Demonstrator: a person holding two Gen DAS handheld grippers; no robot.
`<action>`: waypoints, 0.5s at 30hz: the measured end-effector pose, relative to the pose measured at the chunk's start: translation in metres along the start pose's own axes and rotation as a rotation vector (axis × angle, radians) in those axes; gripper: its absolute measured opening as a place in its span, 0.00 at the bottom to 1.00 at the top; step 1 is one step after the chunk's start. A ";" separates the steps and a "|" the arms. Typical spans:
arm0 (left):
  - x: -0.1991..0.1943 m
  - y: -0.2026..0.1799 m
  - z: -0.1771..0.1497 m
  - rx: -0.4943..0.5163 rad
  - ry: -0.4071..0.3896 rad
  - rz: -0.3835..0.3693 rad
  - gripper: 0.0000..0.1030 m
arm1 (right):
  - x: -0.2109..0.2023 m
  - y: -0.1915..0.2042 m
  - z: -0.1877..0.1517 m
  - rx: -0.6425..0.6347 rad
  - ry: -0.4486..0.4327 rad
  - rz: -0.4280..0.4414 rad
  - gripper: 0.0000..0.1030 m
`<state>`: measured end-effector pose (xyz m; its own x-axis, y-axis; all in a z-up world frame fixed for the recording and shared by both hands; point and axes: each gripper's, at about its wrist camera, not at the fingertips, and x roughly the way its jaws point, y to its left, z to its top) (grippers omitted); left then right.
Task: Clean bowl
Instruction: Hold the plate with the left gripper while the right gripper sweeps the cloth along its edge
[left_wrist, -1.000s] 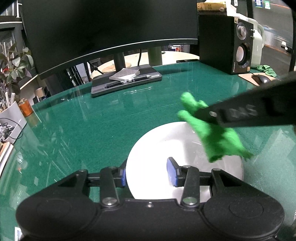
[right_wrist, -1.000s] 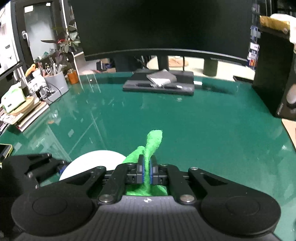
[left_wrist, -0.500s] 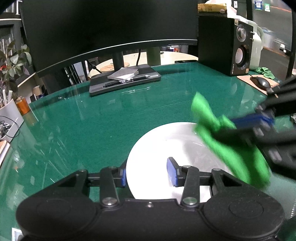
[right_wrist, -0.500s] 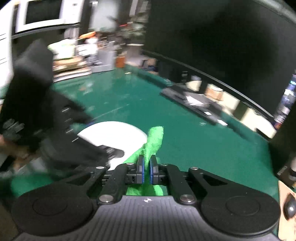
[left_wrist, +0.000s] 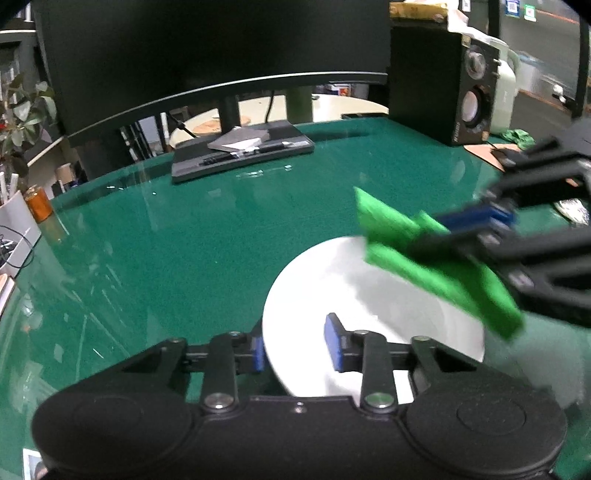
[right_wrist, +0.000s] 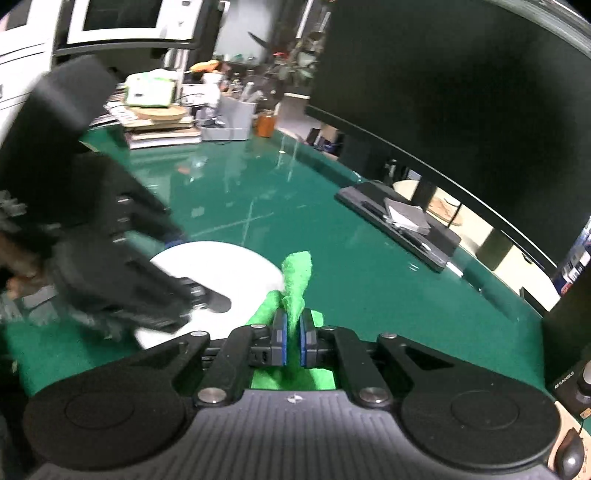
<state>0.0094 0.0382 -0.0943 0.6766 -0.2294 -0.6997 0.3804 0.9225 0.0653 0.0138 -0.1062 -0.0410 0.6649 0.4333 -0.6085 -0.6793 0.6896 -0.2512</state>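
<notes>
A white bowl (left_wrist: 354, 288) sits on the green table mat, close in front of my left gripper (left_wrist: 295, 349). Its near-left rim lies between the blue pads, whose jaws are closing; a gap still shows on the inner side. My right gripper (right_wrist: 291, 336) is shut on a green cloth (right_wrist: 297, 273). In the left wrist view that cloth (left_wrist: 424, 254) hangs blurred over the bowl's right side, with the right gripper (left_wrist: 476, 221) coming in from the right. The right wrist view shows the bowl (right_wrist: 221, 262) at left, partly hidden by the blurred left gripper.
A large dark monitor (left_wrist: 221, 48) stands at the back, its stand base (left_wrist: 243, 155) bearing a pen and notepad. A speaker (left_wrist: 443, 92) sits at the back right with a mouse mat beside it. An orange jar (left_wrist: 38, 203) and a plant stand at left.
The right gripper has rolled and shifted with the cloth across the bowl's right side. The left gripper's pads have drawn slightly closer around the rim; the left hand stays put.
</notes>
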 end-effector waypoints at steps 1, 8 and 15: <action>-0.002 0.000 -0.001 0.004 0.003 -0.009 0.23 | 0.001 -0.001 0.001 -0.001 0.000 -0.001 0.06; -0.001 0.003 -0.001 0.001 0.013 -0.034 0.24 | -0.025 0.021 -0.002 -0.044 0.029 0.224 0.06; 0.000 0.004 0.000 -0.004 0.016 -0.043 0.24 | -0.016 0.013 -0.008 -0.042 0.037 0.133 0.05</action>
<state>0.0109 0.0423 -0.0937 0.6497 -0.2643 -0.7128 0.4064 0.9132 0.0318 -0.0076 -0.1090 -0.0408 0.5564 0.4969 -0.6660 -0.7737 0.6022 -0.1971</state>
